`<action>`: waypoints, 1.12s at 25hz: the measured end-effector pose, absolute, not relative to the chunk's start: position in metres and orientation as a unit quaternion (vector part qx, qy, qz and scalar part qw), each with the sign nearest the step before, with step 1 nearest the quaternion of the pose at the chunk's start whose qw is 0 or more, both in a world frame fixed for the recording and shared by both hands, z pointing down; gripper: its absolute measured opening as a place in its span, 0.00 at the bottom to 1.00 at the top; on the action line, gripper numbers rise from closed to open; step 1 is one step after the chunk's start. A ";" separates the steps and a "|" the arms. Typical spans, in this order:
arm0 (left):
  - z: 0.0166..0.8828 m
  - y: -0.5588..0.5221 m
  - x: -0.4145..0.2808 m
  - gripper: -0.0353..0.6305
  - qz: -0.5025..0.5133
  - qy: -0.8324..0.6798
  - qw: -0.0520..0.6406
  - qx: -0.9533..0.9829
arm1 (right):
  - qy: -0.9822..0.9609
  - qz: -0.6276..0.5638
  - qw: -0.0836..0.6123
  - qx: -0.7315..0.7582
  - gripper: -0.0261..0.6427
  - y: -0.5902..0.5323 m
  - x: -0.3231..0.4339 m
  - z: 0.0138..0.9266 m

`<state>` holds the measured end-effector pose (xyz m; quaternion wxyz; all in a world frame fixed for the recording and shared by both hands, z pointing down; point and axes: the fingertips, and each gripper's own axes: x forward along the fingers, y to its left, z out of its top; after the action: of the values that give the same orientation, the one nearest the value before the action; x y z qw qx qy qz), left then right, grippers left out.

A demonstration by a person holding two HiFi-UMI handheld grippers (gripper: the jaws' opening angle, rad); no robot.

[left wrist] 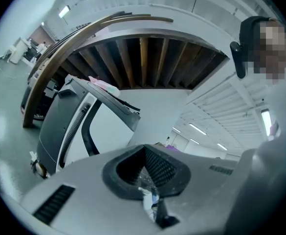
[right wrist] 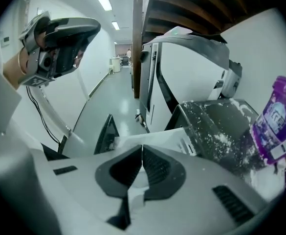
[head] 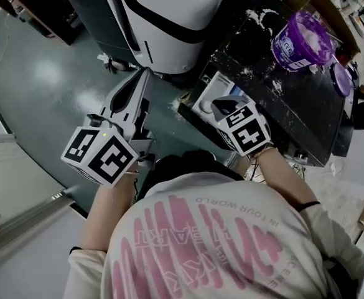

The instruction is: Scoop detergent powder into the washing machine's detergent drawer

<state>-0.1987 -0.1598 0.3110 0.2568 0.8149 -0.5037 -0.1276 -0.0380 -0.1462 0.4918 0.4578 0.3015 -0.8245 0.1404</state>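
Looking down, the head view has the left gripper (head: 143, 76) by the washer (head: 169, 17) and the right gripper (head: 222, 106) over the white drawer (head: 201, 103); the purple tub (head: 301, 39) stands on a powder-strewn black top (head: 281, 98). In the left gripper view, the jaws are closed and empty. In the right gripper view, the jaws meet with nothing seen between them, above the drawer (right wrist: 152, 138).

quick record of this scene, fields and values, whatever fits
surface: black top dusted with spilled white powder
drawer: white detergent drawer, pulled out at the black top's edge
tub: purple plastic detergent tub, open, upright on the black top
lid: round purple lid, off, beside the tub
left gripper: jaws together, held away from the drawer
right gripper: jaws together, at the drawer
scoop: none visible
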 end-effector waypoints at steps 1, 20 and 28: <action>0.310 -0.159 -0.198 0.06 -0.128 -0.508 0.256 0.812 | -0.825 0.151 0.456 0.298 0.05 -0.147 -0.038 0.492; 0.289 -0.123 -0.180 0.06 -0.145 -0.561 0.227 0.783 | -0.812 0.390 0.258 0.351 0.05 -0.158 -0.007 0.480; 0.281 -0.109 -0.170 0.06 -0.141 -0.560 0.217 0.787 | -0.793 0.436 0.201 0.376 0.05 -0.151 0.006 0.480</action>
<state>-0.1699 -0.1089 0.2805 0.2165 0.7874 -0.5596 -0.1414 0.0062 -0.1509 0.4800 0.2015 0.3760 -0.7925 0.4358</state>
